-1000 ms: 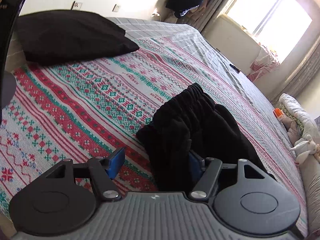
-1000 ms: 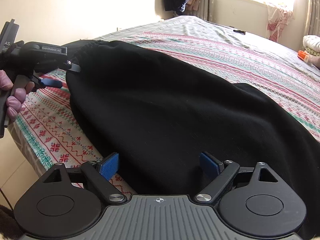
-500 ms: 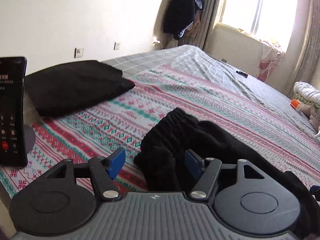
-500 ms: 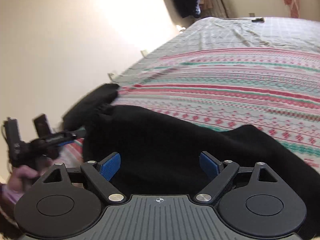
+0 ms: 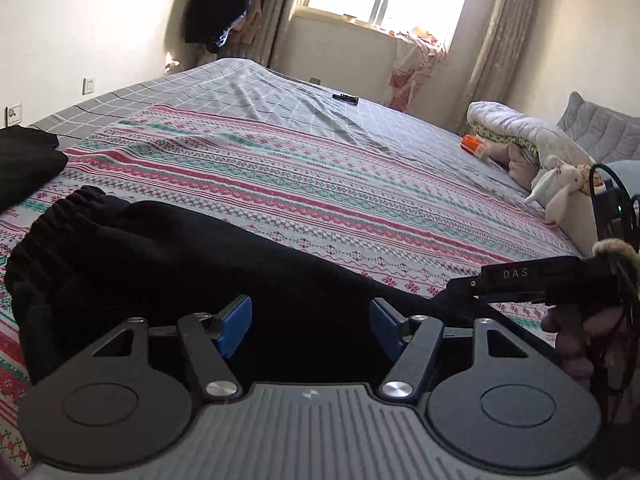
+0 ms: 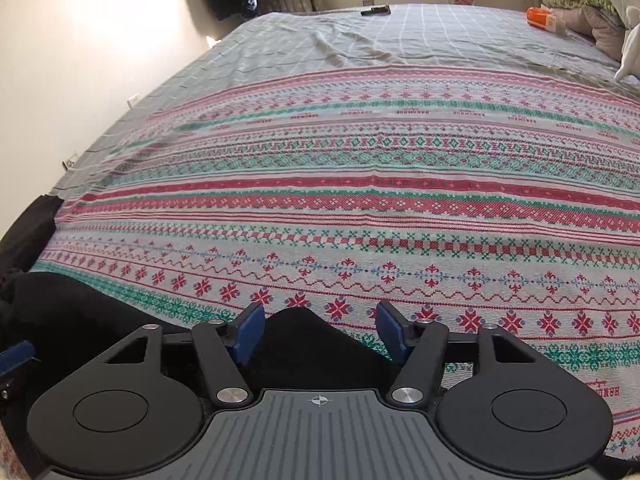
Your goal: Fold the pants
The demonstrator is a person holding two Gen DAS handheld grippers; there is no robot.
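Left wrist view shows the black pants (image 5: pixel 168 264) stretched across the near edge of the bed (image 5: pixel 320 184), elastic waistband bunched at the left, the cloth running right toward the other tool. The left gripper (image 5: pixel 310 326) is spread wide over the middle of the pants; its blue pads (image 5: pixel 236 320) do not press the cloth, though fabric lies between and beneath them. At the right edge a hand (image 5: pixel 580 336) holds the right gripper (image 5: pixel 464 292), whose tip sits at the pants' tapering end.

Right wrist view looks up the bed; a dark peak of cloth rises between the right gripper's fingers (image 6: pixel 248 332), and the jaws are closing on it, pads not yet clamped.

Judging from this, the risk is a thin bite: the peak is narrow, so the pads could catch only one layer or slip off its tip, and the leg would then drop or twist when lifted. With the left jaws not gripping, any pull from the right could drag the whole garment sideways and rumple the waistband. A second black pile (image 5: pixel 24 168) lies near the waistband; the pants could ride onto it.
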